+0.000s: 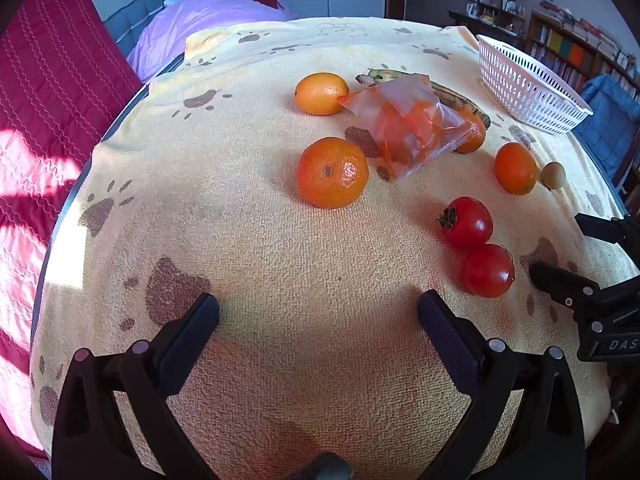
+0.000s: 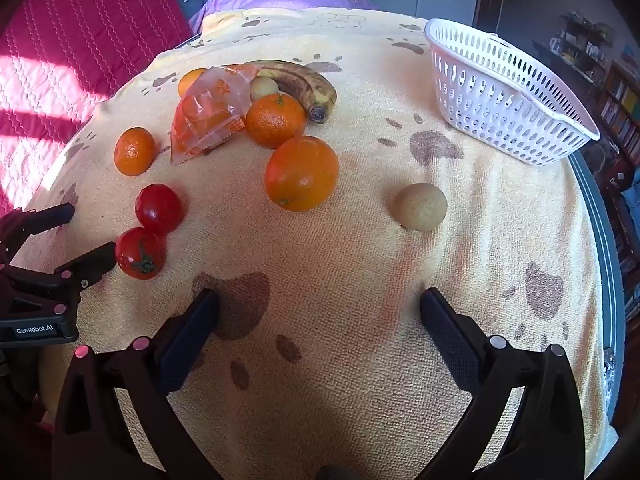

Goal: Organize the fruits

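Observation:
Fruit lies scattered on a yellow paw-print towel (image 1: 280,260). In the left wrist view I see a mandarin (image 1: 332,172), an orange (image 1: 321,93), a plastic bag of orange fruit (image 1: 408,124) and two red tomatoes (image 1: 466,220). My left gripper (image 1: 318,312) stands open over bare towel, short of the fruit. In the right wrist view a large orange (image 2: 302,174), a brownish round fruit (image 2: 420,206), a spotted banana (image 2: 296,80) and the white basket (image 2: 504,96) show. My right gripper (image 2: 320,308) is open, holding nothing. The left gripper (image 2: 90,232) sits beside the tomatoes (image 2: 140,253).
The basket (image 1: 528,88) stands at the far right near the table's edge (image 2: 600,240). A pink quilt (image 1: 48,120) lies to the left and purple bedding (image 1: 208,16) behind. Bookshelves (image 1: 580,48) fill the right background.

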